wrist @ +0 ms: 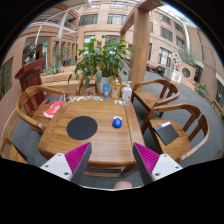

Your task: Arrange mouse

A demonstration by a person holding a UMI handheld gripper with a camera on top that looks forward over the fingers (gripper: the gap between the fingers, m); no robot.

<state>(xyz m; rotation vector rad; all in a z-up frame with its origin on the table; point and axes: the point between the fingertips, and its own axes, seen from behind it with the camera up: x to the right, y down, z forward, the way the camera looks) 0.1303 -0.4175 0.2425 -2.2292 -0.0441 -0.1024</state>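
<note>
Gripper view: one wooden table (100,140), one blue mouse (117,122), one round black mouse pad (82,127), one red item (53,110) at the table's left edge, one potted plant (103,60) at the far end. Several wooden chairs (160,95) ringing the table. Bare wood between pad and near edge. Gripper (108,160) spread apart, holding nothing; mouse well beyond the fingers, just right of the pad.

I can't make out the small blue object (117,122) on the table (100,140); bottles (112,91) beyond it blur together, partly hiding the plant (100,60).
</note>
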